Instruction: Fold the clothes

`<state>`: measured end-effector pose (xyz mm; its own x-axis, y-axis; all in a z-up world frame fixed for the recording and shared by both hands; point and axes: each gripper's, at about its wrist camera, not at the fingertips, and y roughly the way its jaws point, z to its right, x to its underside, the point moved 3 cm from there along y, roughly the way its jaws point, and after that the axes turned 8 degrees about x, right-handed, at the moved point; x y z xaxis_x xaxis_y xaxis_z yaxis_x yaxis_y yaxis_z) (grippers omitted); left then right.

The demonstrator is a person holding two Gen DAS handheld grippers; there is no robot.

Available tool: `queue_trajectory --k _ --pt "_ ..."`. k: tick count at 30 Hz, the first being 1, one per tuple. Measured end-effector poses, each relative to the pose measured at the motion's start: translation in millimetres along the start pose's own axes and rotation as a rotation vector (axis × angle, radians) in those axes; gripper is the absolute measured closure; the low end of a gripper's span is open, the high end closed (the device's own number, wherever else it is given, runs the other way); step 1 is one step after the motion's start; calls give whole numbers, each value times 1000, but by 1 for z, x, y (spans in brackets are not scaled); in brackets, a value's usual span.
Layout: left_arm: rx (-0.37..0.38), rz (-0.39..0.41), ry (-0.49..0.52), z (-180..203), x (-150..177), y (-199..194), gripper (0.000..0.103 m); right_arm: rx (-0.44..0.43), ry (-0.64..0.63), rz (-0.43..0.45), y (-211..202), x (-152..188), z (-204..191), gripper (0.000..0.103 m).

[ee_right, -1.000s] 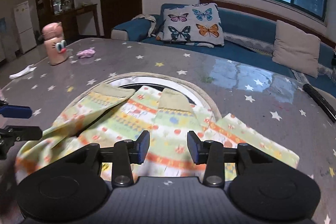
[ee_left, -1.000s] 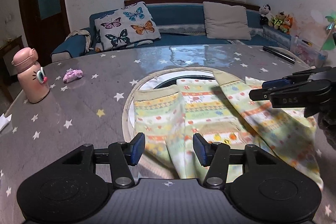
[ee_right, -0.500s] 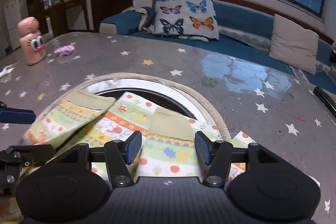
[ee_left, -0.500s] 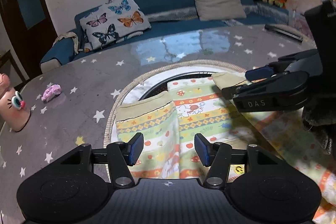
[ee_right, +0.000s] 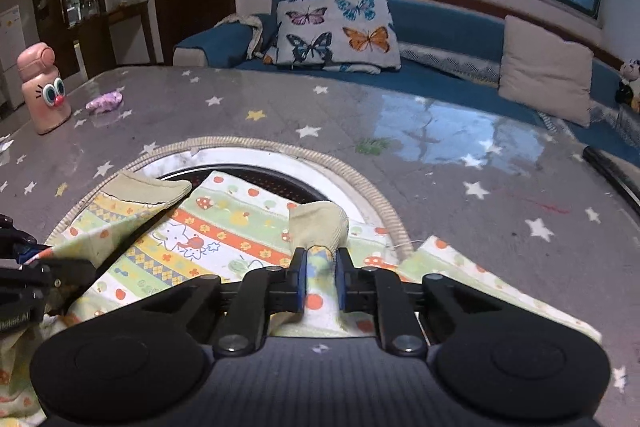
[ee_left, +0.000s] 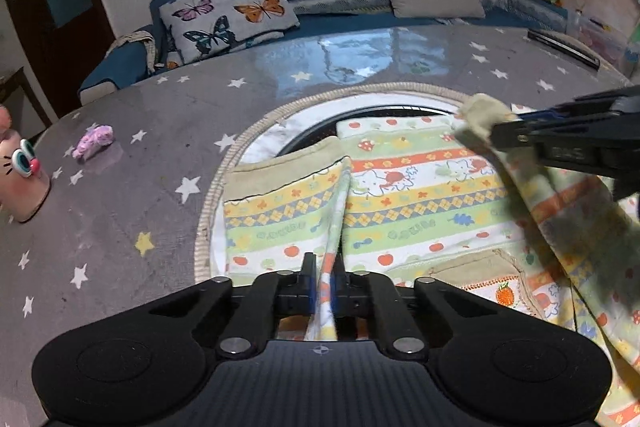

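right hand-held gripper point(ee_right: 320, 281) closing on patterned garment's point(ee_right: 224, 227) cuff point(ee_right: 318, 225)

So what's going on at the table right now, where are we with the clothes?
A person holds a gripper in each hand over a patterned child's garment spread on the star-print table. The left gripper has shut on a fold of one sleeve. The right gripper is closing with the other sleeve, near its beige cuff, between its jaws. The sleeves aren't folded in yet.
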<state>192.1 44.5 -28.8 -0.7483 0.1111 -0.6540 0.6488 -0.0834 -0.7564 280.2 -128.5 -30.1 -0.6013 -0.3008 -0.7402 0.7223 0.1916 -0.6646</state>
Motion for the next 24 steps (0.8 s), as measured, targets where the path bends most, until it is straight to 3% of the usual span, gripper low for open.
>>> queue_trajectory --k 13,24 --pt "-73 145 -176 -50 24 -64 101 84 126 113 -103 23 73 90" --pt "-132 201 -320 -86 71 -110 101 216 295 160 -173 76 156 90"
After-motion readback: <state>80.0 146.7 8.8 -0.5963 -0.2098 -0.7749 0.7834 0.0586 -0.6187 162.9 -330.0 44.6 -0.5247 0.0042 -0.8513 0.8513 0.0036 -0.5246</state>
